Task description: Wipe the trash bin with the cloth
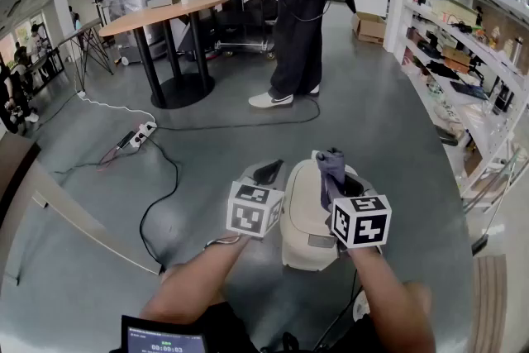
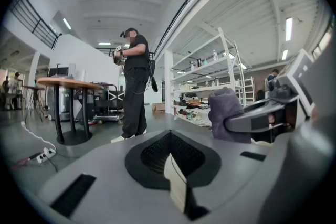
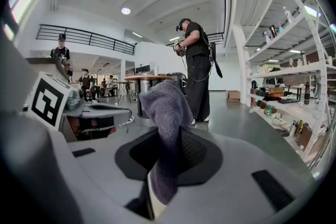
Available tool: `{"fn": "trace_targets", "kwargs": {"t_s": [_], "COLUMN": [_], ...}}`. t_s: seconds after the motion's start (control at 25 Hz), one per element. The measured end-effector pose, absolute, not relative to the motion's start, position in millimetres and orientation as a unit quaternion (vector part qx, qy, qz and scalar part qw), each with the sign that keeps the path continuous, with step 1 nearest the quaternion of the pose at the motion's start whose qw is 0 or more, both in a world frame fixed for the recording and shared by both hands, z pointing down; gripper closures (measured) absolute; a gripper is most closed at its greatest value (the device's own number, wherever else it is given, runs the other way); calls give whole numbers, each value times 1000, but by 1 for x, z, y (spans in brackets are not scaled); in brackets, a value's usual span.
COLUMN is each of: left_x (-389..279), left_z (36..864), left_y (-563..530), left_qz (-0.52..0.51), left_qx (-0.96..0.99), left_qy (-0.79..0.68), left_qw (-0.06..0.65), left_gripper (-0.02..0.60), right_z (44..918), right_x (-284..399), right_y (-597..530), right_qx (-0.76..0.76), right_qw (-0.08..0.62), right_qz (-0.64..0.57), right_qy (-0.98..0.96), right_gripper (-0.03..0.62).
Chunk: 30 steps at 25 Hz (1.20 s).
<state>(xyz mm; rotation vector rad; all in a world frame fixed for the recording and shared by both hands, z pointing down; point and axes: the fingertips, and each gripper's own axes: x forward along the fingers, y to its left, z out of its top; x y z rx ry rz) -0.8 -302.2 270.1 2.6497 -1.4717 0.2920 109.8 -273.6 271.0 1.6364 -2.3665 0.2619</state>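
A cream trash bin (image 1: 304,221) stands on the grey floor just in front of me. My right gripper (image 1: 337,180) hovers over the bin's top right and is shut on a grey-purple cloth (image 1: 331,167) that sticks up out of its jaws. In the right gripper view the cloth (image 3: 167,123) is pinched between the jaws and bulges upward. My left gripper (image 1: 268,173) is beside the bin's top left, shut with nothing in it (image 2: 170,160). From the left gripper view the cloth (image 2: 227,113) shows to the right. The bin is hidden in both gripper views.
A person (image 1: 295,12) stands a few steps ahead beside a round wooden table (image 1: 165,11). Shelving (image 1: 467,54) full of items lines the right side. A power strip (image 1: 142,131) and a black cable (image 1: 165,178) lie on the floor to the left.
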Motion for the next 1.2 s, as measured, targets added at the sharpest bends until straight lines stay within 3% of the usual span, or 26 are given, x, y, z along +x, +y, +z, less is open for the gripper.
{"fn": "trace_targets", "kwargs": {"t_s": [0.8, 1.2], "left_x": [-2, 6], "left_z": [317, 334], "left_y": [-395, -391], "left_qz": [111, 130], "left_qx": [868, 873], "left_qy": [-476, -462], "left_qw": [93, 90], "left_gripper": [584, 584], "right_z": [343, 376], "right_x": [76, 91], "right_y": [-401, -410], "right_qx": [464, 454], "right_qw": [258, 323], "right_qz": [251, 236], "right_qy": [-809, -796], "right_gripper": [519, 519]}}
